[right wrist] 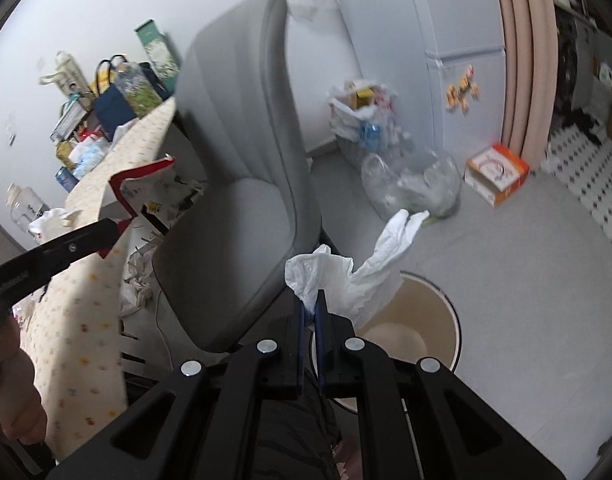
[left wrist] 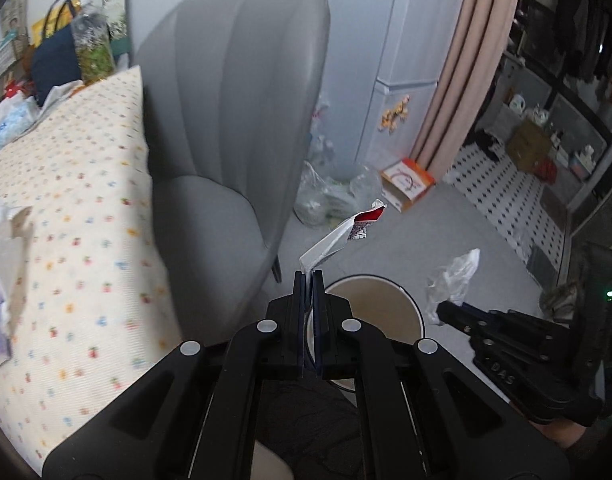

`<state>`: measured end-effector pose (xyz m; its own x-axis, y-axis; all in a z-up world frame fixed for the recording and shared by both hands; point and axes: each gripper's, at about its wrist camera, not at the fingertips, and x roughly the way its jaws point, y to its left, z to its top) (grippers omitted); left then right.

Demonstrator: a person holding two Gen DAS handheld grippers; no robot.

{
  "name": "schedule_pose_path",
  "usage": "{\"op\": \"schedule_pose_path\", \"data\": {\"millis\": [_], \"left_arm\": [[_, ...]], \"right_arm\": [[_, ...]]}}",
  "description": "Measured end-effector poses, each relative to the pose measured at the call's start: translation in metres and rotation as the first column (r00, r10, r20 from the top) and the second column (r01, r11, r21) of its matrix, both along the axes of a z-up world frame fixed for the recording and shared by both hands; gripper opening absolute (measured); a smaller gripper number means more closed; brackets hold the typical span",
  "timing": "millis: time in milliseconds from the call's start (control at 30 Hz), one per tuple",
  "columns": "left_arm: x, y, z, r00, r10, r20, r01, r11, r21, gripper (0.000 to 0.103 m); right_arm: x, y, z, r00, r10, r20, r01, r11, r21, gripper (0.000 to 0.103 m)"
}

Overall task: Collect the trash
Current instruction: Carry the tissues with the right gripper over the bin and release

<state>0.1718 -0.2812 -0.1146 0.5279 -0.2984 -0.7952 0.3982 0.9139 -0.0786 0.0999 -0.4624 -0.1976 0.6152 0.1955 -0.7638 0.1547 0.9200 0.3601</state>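
Note:
My left gripper [left wrist: 308, 276] is shut on a red-and-white paper wrapper [left wrist: 342, 236], which sticks up and to the right above a cream round bin [left wrist: 380, 308] on the floor. My right gripper [right wrist: 312, 296] is shut on a crumpled white tissue [right wrist: 362, 272] that hangs over the same bin [right wrist: 422, 324]. In the left wrist view the right gripper [left wrist: 442, 309] shows at the right with the tissue [left wrist: 456, 280]. In the right wrist view the left gripper [right wrist: 113, 227] shows at the left holding the wrapper [right wrist: 139, 184], with a hand [right wrist: 9, 384] below it.
A grey armchair [left wrist: 229, 120] stands between the bin and a table with a dotted cloth [left wrist: 73, 208]. More tissue [left wrist: 5, 248] lies on the cloth. Clear plastic bags [left wrist: 334, 196] and an orange box [left wrist: 406, 182] sit on the grey floor by a white cabinet [left wrist: 402, 92].

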Motion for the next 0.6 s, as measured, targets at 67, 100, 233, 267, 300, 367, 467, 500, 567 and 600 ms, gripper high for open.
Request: {"op": "schedule_pose_path", "data": {"millis": [67, 100, 233, 267, 300, 367, 467, 500, 567, 600], "left_arm": [[0.005, -0.007, -0.008, 1.000, -0.008, -0.022, 0.008, 1.000, 0.015, 0.004], [0.006, -0.010, -0.012, 0.999, -0.010, -0.031, 0.010, 1.000, 0.019, 0.004], [0.015, -0.020, -0.027, 0.998, -0.011, -0.065, 0.013, 0.999, 0.038, 0.004], [0.016, -0.023, -0.030, 0.998, -0.011, -0.065, 0.014, 0.999, 0.046, 0.004], [0.018, -0.026, -0.033, 0.997, -0.011, -0.070, 0.015, 0.998, 0.053, 0.004], [0.024, -0.029, -0.039, 0.996, -0.012, -0.085, 0.017, 0.998, 0.056, 0.004], [0.026, -0.037, -0.045, 0.995, -0.022, -0.102, 0.028, 0.998, 0.063, 0.004], [0.027, -0.040, -0.047, 0.994, -0.027, -0.107, 0.034, 0.997, 0.065, 0.004], [0.027, -0.047, -0.050, 0.992, -0.041, -0.116, 0.050, 0.996, 0.070, 0.004], [0.027, -0.051, -0.051, 0.992, -0.049, -0.119, 0.057, 0.996, 0.072, 0.004]], "right_arm": [[0.005, -0.004, -0.014, 1.000, -0.002, -0.019, 0.003, 1.000, 0.029, 0.006], [0.007, -0.007, -0.019, 1.000, -0.003, -0.025, 0.004, 0.999, 0.042, 0.007], [0.017, -0.019, -0.040, 0.998, -0.028, -0.057, 0.034, 0.994, 0.103, 0.015], [0.017, -0.022, -0.043, 0.998, -0.038, -0.058, 0.045, 0.992, 0.121, 0.033], [0.017, -0.024, -0.044, 0.997, -0.046, -0.055, 0.052, 0.990, 0.129, 0.047], [0.016, -0.030, -0.044, 0.997, -0.067, -0.036, 0.071, 0.990, 0.125, 0.063], [0.014, -0.041, -0.048, 0.994, -0.091, -0.053, 0.098, 0.985, 0.144, 0.060], [0.012, -0.045, -0.047, 0.994, -0.099, -0.053, 0.106, 0.983, 0.147, 0.060], [0.005, -0.058, -0.043, 0.990, -0.131, -0.045, 0.136, 0.979, 0.150, 0.060], [0.001, -0.064, -0.041, 0.988, -0.149, -0.043, 0.154, 0.977, 0.145, 0.060]]}}
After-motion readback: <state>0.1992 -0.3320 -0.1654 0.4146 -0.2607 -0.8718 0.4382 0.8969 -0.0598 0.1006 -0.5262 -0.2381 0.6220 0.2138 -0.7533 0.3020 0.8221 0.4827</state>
